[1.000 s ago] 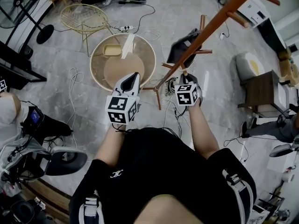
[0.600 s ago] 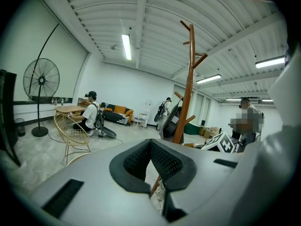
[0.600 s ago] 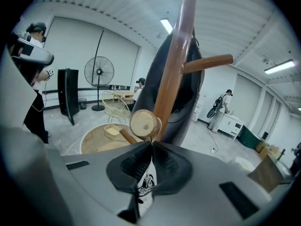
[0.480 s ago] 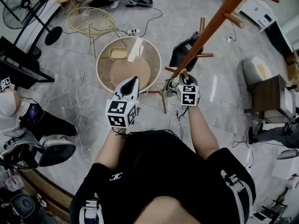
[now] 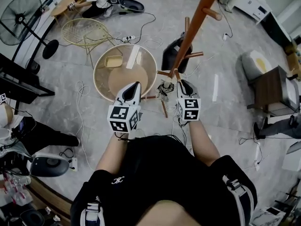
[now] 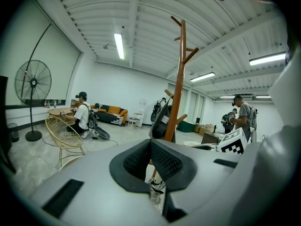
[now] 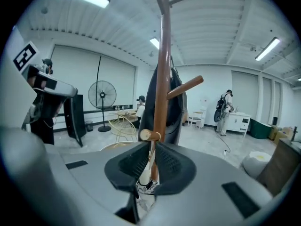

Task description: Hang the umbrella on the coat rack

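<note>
The wooden coat rack rises just ahead of me, its legs splayed on the floor. A small folded umbrella, patterned black and white, hangs by a pale strap from a low round-ended peg. In the right gripper view the umbrella dangles straight down beside the pole. My right gripper sits just short of that peg. Its jaws are opening, with the strap in the gap but not pressed. My left gripper hovers to the left, shut and holding nothing.
A dark bag hangs on the rack's far side. A round wicker table stands to the left, a gold wire chair and a floor fan beyond it. Cables trail over the floor. A brown cabinet stands at the right.
My right gripper has let go of the umbrella and drawn back a little from the peg, where the umbrella stays hanging. The left gripper drifted slightly.
</note>
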